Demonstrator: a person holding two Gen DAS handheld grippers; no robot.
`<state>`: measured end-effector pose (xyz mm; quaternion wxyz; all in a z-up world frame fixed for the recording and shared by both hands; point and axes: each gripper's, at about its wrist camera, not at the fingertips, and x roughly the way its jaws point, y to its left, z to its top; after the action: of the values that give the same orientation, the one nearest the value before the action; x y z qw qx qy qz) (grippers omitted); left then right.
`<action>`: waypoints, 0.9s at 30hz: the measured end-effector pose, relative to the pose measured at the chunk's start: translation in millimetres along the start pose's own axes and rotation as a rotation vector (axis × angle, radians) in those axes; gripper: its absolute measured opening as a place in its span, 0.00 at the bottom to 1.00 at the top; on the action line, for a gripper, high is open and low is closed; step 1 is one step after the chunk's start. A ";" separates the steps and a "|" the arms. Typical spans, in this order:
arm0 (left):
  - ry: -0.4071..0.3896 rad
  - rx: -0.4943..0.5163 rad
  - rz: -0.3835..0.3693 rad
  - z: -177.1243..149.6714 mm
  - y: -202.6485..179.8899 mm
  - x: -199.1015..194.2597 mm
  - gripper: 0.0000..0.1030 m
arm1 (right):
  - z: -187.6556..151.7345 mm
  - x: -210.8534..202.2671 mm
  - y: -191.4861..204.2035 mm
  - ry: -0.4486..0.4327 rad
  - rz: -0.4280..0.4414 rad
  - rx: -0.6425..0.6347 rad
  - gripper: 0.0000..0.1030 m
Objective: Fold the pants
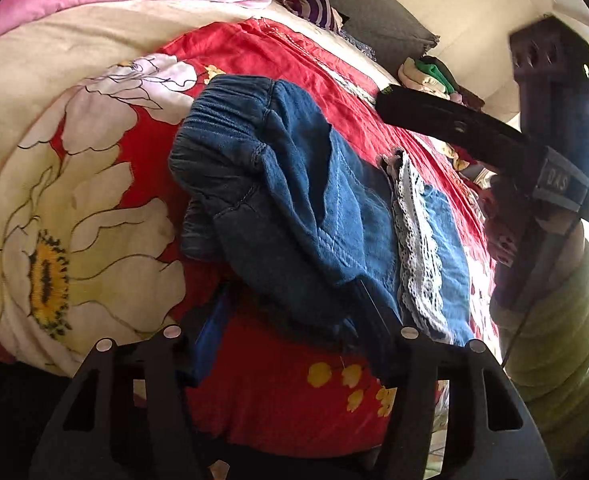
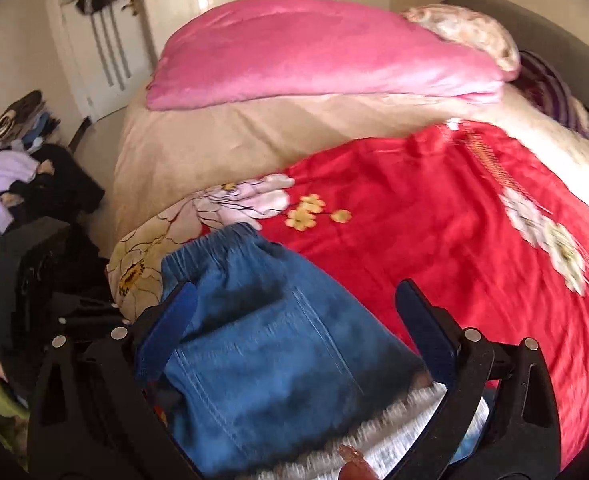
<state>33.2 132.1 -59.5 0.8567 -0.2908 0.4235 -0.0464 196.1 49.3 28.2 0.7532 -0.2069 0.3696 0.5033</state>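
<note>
Blue denim pants [image 1: 294, 200] with an elastic waistband and white lace hem trim lie bunched and folded on a red floral bedspread [image 1: 294, 400]. My left gripper [image 1: 294, 332] is open, its fingers spread on either side of the near edge of the pants, the right finger touching the cloth. My right gripper [image 2: 294, 304] is open and hovers just above the pants [image 2: 270, 352], with fingers wide apart. It also shows in the left wrist view [image 1: 434, 112] at the upper right, above the bed.
A pink blanket [image 2: 314, 56] and pillows lie at the far side of the bed. A pile of clothes [image 2: 22, 168] sits on the floor at the left. More folded clothes [image 1: 430, 72] lie by the headboard.
</note>
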 end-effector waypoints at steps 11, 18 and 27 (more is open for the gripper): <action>-0.010 -0.022 -0.020 6.4 5.8 13.0 0.52 | 29.8 70.8 13.5 0.146 0.158 -0.027 0.91; -0.020 -0.030 -0.044 7.2 7.9 16.2 0.52 | 19.5 90.1 15.0 0.164 0.256 -0.024 0.31; -0.045 -0.011 -0.128 17.1 -9.8 15.4 0.63 | -1.9 -4.5 -23.5 -0.063 0.368 0.081 0.23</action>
<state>57.5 126.7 -57.0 0.8597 -0.3231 0.3847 -0.0923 215.8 35.7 29.0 0.6676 -0.0892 0.3973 0.6233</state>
